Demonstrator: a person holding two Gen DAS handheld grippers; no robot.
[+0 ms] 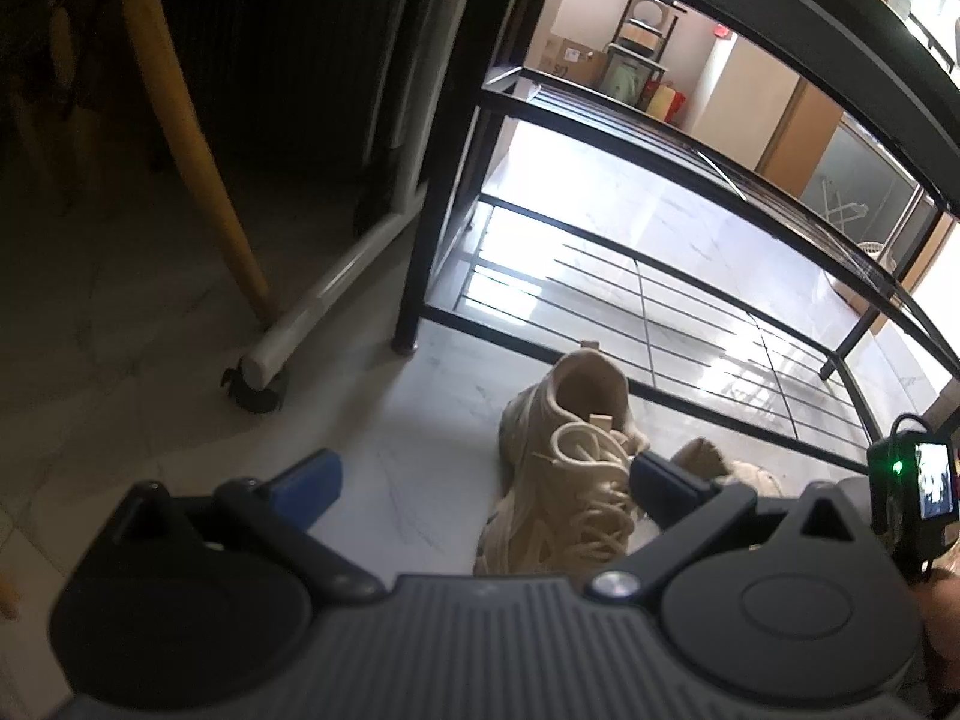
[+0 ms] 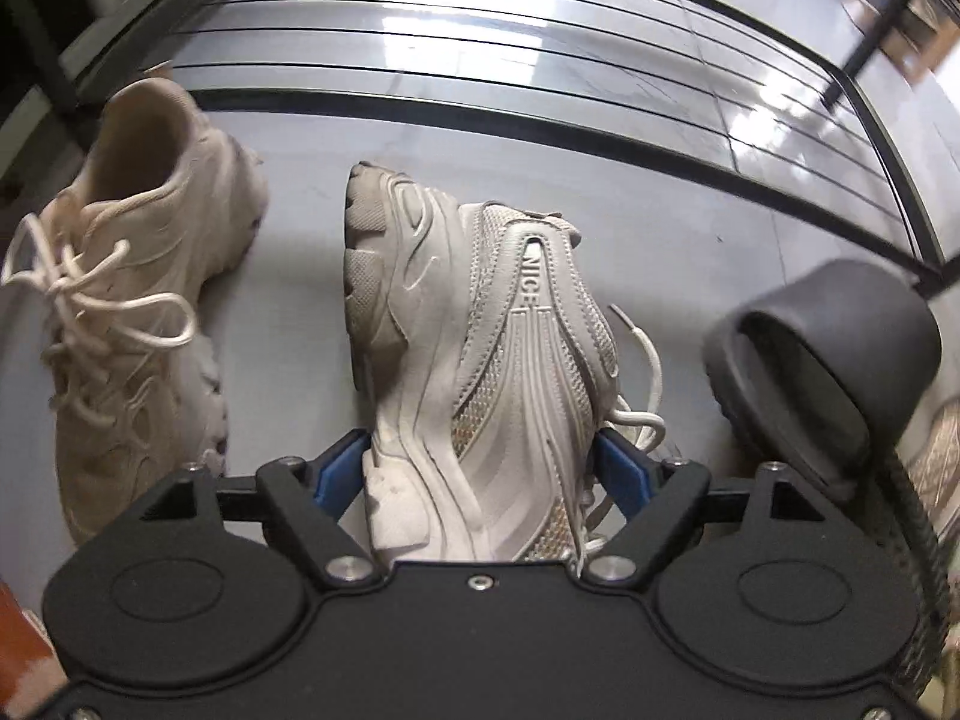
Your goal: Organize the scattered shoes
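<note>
My right gripper (image 2: 480, 468) is shut on a grey-white sneaker (image 2: 480, 360), which lies tilted on its side with the sole to the left, heel toward the rack. A beige sneaker (image 2: 132, 300) stands upright on the floor to its left; it also shows in the left wrist view (image 1: 570, 480). A black slide sandal (image 2: 834, 360) lies to the right. My left gripper (image 1: 480, 486) is open and empty, just above the beige sneaker, its right finger (image 1: 666, 480) by the laces. The black metal shoe rack (image 1: 660, 276) stands beyond the shoes.
A white wheeled frame (image 1: 318, 306) and a yellow wooden leg (image 1: 198, 138) stand left of the rack. Another light shoe (image 2: 936, 456) peeks out behind the sandal. The other gripper's device with a small screen (image 1: 918, 492) is at the left wrist view's right edge.
</note>
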